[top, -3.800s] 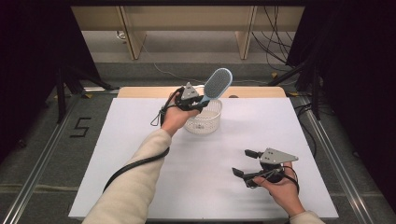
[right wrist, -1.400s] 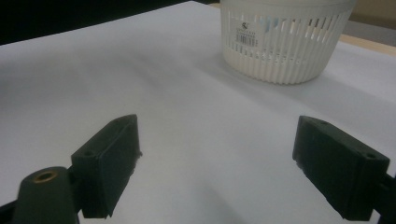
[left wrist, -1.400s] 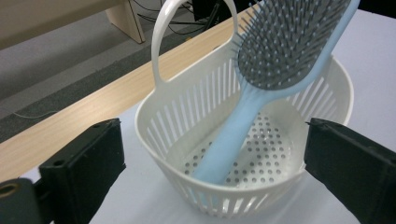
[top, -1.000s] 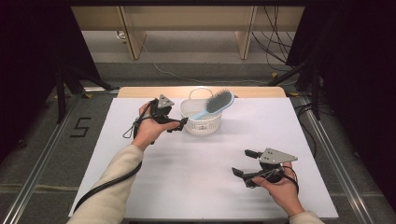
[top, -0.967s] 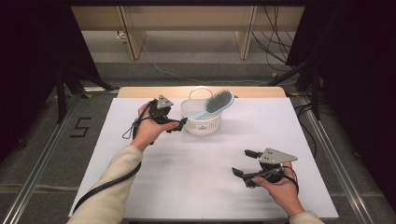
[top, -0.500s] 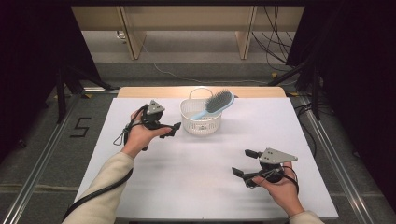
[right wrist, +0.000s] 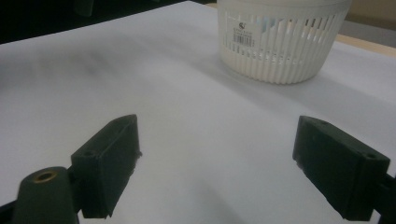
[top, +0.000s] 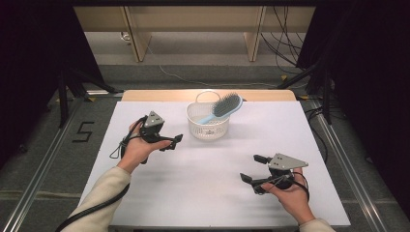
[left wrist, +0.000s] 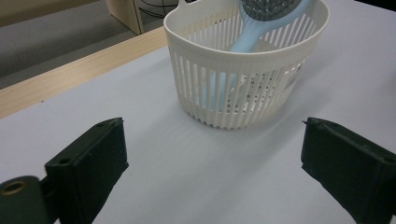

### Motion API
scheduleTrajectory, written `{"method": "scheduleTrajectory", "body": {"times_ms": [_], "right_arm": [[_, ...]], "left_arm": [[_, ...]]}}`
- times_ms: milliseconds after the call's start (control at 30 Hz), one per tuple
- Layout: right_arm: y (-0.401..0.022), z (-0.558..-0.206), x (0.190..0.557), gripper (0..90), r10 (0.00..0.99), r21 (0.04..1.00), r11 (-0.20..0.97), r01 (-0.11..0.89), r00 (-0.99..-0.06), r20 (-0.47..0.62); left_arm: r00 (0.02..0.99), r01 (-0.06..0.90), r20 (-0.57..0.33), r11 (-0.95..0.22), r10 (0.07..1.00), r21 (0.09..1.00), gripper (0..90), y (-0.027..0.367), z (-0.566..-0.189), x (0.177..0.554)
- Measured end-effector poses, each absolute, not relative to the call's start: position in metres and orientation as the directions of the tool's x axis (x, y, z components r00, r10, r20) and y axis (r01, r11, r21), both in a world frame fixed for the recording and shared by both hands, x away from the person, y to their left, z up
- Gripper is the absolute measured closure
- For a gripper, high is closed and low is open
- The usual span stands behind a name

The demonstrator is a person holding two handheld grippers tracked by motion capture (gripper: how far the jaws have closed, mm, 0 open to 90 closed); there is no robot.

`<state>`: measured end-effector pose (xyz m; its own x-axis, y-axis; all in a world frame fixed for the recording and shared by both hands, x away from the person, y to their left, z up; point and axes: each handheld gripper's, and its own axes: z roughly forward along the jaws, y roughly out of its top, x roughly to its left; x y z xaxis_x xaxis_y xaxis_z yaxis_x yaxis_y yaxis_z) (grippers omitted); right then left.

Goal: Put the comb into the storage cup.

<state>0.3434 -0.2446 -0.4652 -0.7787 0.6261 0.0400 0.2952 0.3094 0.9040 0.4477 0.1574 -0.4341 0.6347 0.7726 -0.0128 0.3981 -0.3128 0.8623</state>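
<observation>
The wide white-topped desk [top: 212, 193] with a pale wooden strip along its far edge carries everything here. Toward its far middle stands the round white slatted plastic basket [top: 208, 126], upright, with a loop handle rising from its far rim. In the right gripper view the basket [right wrist: 280, 42] shows a small barcode label on its wall.

Inside the basket leans the light blue plastic hairbrush with dark bristles [top: 223, 107]. Its long axis is tilted: the handle end goes down into the basket toward the near left, and the oval head rises above the rim toward the far right, bristles facing up and toward the camera. In the left gripper view the hairbrush [left wrist: 261, 23] runs from the basket floor up past the far rim, its blue handle visible through the slats of the basket [left wrist: 243, 79].

The left tongs [top: 175, 140] are held in the person's left hand [top: 138, 150] over the left part of the desk, just beside the basket but apart from it, pointing right toward it. Their jaws are spread wide with nothing between them; the left gripper view shows bare desk in the gap.

The right tongs [top: 251, 168] sit in the person's right hand [top: 290, 195] at the near right of the desk, well apart from the basket, pointing left. Their jaws are likewise spread wide and empty.
</observation>
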Motion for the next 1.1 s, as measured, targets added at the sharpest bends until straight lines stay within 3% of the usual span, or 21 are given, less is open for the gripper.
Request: {"method": "scheduleTrajectory", "body": {"times_ms": [1100], "right_arm": [[-0.245, -0.465, 0.343, 15.6, 0.627, 0.905, 0.309, 0.292, -0.778, 0.038]], "left_arm": [[0.653, 0.358, 0.024, -0.337, 0.757, 0.871, 6.6, 0.186, -0.445, 0.397]]}}
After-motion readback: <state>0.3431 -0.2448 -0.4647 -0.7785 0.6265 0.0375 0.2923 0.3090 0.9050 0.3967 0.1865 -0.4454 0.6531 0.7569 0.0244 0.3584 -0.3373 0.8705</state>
